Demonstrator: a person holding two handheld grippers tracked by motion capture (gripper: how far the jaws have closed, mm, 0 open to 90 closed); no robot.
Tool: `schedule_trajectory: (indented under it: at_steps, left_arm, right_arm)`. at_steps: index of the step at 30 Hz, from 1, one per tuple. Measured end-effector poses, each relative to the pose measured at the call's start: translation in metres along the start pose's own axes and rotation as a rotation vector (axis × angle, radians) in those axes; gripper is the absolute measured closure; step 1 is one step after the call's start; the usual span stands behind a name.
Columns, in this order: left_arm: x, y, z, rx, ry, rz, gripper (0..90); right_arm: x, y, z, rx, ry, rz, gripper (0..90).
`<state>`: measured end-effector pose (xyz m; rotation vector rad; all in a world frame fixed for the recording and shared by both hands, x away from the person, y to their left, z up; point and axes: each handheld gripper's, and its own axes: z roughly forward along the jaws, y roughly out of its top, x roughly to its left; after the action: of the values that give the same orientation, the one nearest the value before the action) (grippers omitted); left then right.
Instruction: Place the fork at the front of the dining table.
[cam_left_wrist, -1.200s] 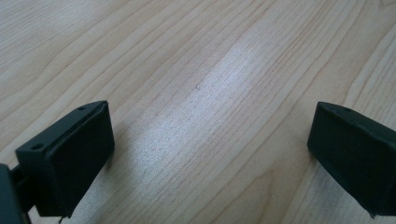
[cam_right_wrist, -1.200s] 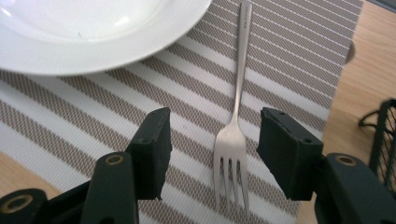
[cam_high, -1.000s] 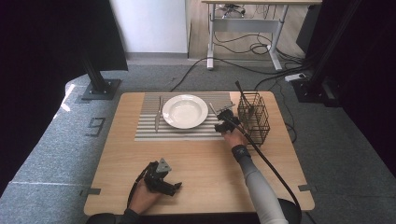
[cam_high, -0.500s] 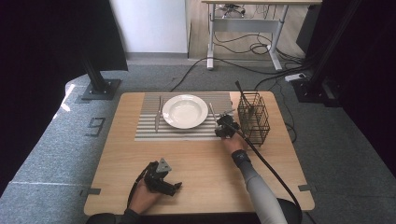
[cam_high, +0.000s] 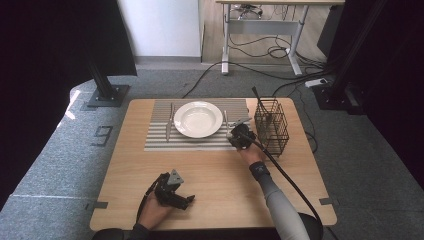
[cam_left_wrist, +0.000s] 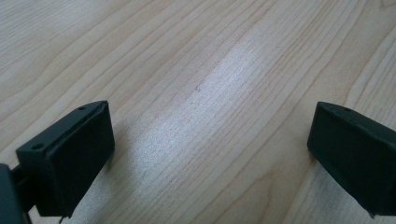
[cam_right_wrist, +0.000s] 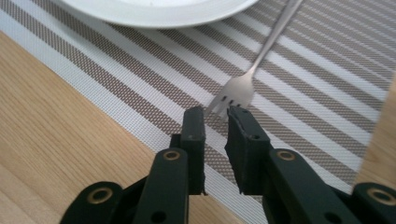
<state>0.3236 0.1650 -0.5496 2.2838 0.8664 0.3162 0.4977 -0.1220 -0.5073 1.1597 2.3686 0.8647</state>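
Closing lately, right gripper (cam_right_wrist: 215, 122) jaws pinch fork (cam_right_wrist: 239, 91) tines beside plate (cam_right_wrist: 154, 11)

Bright overhead light, glare on table (cam_left_wrist: 224, 93); pics maybe slightly soft.

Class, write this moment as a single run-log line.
right gripper: jaws just closing on fork tines, nearly shut | fork: on placemat beside plate | left gripper: open, over bare table

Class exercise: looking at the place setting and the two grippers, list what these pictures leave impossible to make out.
- Fork: right gripper view, tine tips hidden behind the right gripper; pad contact unclear.
- Fork handle end: cut off by the top edge.
- Wire basket: high view, contents too small.
- Utensil left of the plate: too small to identify.
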Motion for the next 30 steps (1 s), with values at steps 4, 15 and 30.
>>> schedule_trajectory:
  at_steps: [4,15,30]
  left_arm:
    - [0.000,0.000,0.000,0.000,0.000,0.000,0.3]
    - [0.000,0.000,0.000,0.001,0.000,0.002,0.3]
    - [0.000,0.000,0.000,0.002,-0.001,0.002,0.3]
  right_arm:
    - [0.002,-0.002,0.010,-0.009,0.003,-0.008,80.0]
    - [-0.010,0.008,0.021,-0.032,0.010,0.020,79.7]
    - [-0.006,0.012,0.006,-0.071,0.032,0.030,20.7]
